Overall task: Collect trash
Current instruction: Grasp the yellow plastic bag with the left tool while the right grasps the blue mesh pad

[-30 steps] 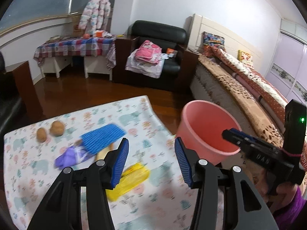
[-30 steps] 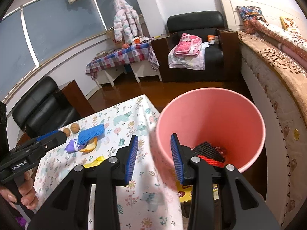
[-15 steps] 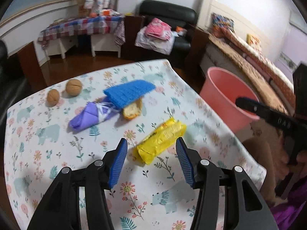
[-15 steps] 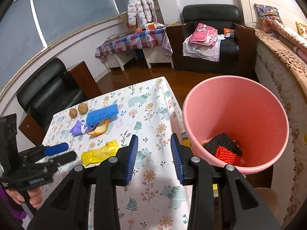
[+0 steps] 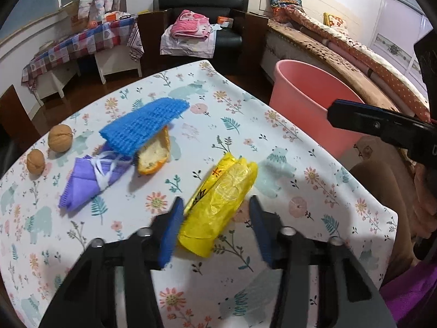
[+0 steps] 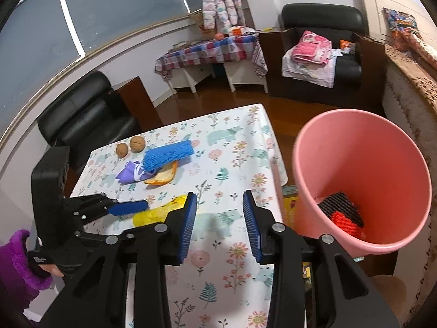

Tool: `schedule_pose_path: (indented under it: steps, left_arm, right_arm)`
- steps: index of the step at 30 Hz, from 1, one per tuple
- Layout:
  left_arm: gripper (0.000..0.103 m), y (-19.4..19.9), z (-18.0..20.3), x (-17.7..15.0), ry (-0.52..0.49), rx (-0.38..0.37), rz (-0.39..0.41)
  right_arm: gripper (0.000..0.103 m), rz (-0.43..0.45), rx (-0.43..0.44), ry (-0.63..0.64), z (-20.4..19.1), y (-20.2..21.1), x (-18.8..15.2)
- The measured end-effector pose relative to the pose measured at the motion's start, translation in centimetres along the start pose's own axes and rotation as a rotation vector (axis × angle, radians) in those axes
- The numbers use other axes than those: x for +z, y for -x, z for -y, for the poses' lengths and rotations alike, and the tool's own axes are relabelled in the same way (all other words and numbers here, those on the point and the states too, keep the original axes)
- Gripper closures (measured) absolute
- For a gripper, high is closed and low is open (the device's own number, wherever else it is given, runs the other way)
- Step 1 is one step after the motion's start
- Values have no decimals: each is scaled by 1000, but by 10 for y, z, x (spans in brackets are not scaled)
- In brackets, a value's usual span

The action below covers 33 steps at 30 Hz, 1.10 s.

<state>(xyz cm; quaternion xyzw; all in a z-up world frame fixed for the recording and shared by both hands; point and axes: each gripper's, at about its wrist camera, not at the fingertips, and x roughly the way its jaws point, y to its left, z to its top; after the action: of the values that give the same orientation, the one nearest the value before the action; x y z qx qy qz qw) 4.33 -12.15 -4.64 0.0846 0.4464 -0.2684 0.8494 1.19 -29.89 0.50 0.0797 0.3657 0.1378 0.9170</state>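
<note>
Yellow wrapper (image 5: 218, 205) lies between the spread left gripper (image 5: 215, 225), half hidden from the released right gripper (image 6: 220, 228).

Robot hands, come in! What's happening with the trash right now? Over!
Left claw open, straddling crumpled yellow plastic wrapper, not gripping. Right claw open, empty, beside pink plastic bucket. Nothing blocking the wrapper.

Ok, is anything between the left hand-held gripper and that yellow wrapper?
Nothing visible. The left hand-held gripper is open, its fingers either side of the yellow wrapper lying on the table.
</note>
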Motion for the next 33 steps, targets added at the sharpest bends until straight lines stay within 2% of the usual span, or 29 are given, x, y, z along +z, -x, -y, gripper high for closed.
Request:
schedule_pose_path:
  steps: [2,8,18,24,27,33]
  left_arm:
    - [81,-1,-1,-2,11,-9,6]
    - [95,11,-4,-8,17,-16,35]
    - [97,56,-23,-31,154,-15,124]
    - [97,71,-40,-48,225,0,141]
    - [97,74,-49,-54,273,-13,150]
    - [97,72,-56,-59,304,-22,156]
  right_arm:
    - [67,-7,6,5,-2,-3,1]
    - [67,-38,50,-11,-8,-17,7]
    - [67,-94,171,-44,-33,-62,34]
    - [67,-166,234,-174,-30,-108,46]
    - [67,-202,275,-283,-20,-127,47]
    - [67,-260,318,-448,-5,-159,46]
